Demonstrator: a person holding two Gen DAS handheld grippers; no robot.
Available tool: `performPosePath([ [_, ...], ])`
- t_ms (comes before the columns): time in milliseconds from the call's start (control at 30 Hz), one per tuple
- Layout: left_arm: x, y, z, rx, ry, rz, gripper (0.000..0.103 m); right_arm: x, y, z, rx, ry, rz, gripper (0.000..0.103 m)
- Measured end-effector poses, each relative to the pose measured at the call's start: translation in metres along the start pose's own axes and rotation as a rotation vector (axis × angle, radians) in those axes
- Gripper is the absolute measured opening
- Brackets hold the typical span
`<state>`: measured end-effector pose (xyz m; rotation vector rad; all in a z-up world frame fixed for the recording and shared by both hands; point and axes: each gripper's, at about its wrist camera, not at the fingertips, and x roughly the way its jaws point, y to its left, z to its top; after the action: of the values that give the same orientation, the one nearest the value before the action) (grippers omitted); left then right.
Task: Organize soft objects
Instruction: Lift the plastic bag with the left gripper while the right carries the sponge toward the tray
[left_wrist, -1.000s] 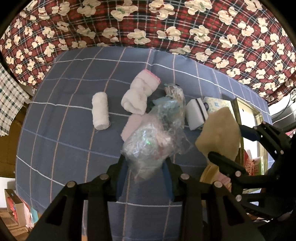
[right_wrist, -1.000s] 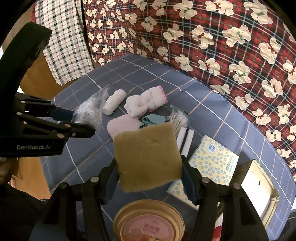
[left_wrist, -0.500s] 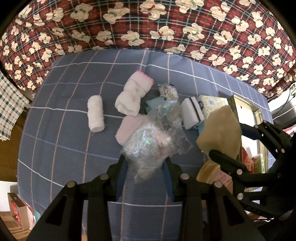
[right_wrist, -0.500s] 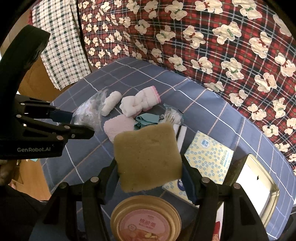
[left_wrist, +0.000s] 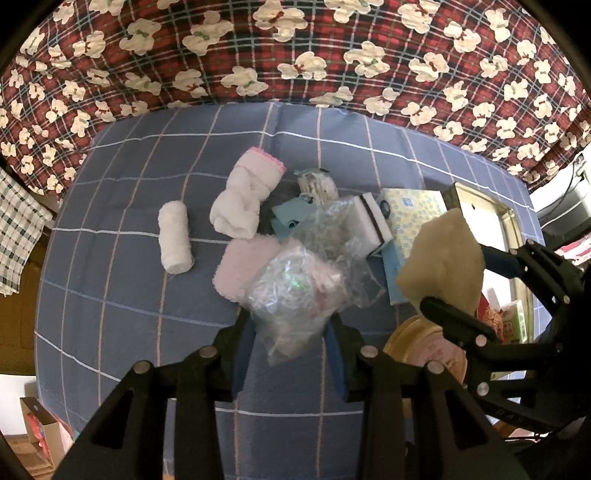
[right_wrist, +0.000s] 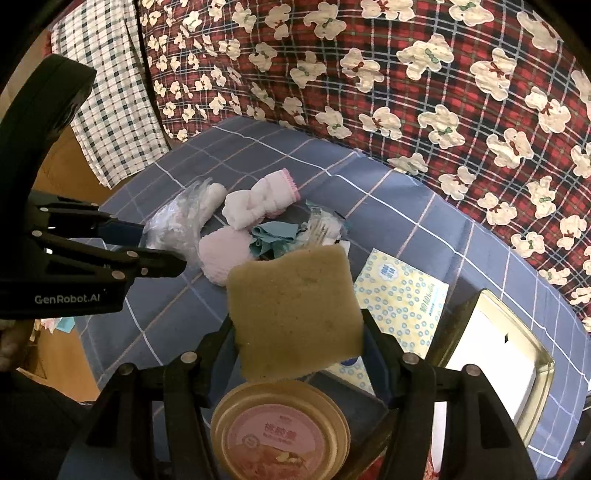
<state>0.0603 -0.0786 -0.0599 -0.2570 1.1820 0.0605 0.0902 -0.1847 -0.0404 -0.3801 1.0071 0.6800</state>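
My left gripper is shut on a clear plastic bag of soft stuff, held above the blue checked cloth. My right gripper is shut on a tan sponge, held up above a round tub; sponge and gripper also show in the left wrist view. On the cloth lie a small white roll, a white towel with a pink edge, a pink cloth and a teal cloth.
A yellow dotted tissue pack and a black-and-white block lie right of the pile. A metal tin stands at the right. A red bear-print blanket lies behind. A checked cloth hangs at the left.
Both grippers have pulled back and up a little with their loads, so the objects on the cloth look smaller. Nothing was let go.
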Motion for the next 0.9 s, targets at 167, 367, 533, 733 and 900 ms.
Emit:
performPosePath([
  [167, 0.001, -0.004, 0.002, 0.011, 0.001, -0.005, 0.035, -0.002, -0.005, -0.003, 0.013, -0.002, -0.009, 0.063],
  [367, 0.002, -0.014, 0.006, 0.033, 0.001, -0.016, 0.035, -0.007, -0.012, -0.006, 0.037, -0.007, -0.026, 0.063],
  [533, 0.005, -0.021, 0.009, 0.053, 0.002, -0.023, 0.035, -0.01, -0.019, -0.01, 0.057, -0.009, -0.038, 0.063],
  [733, 0.006, -0.029, 0.011, 0.072, 0.001, -0.029, 0.035, -0.013, -0.026, -0.014, 0.077, -0.014, -0.05, 0.063],
  [900, 0.007, -0.037, 0.012, 0.089, 0.002, -0.033, 0.035, -0.016, -0.031, -0.016, 0.089, -0.017, -0.057, 0.063],
])
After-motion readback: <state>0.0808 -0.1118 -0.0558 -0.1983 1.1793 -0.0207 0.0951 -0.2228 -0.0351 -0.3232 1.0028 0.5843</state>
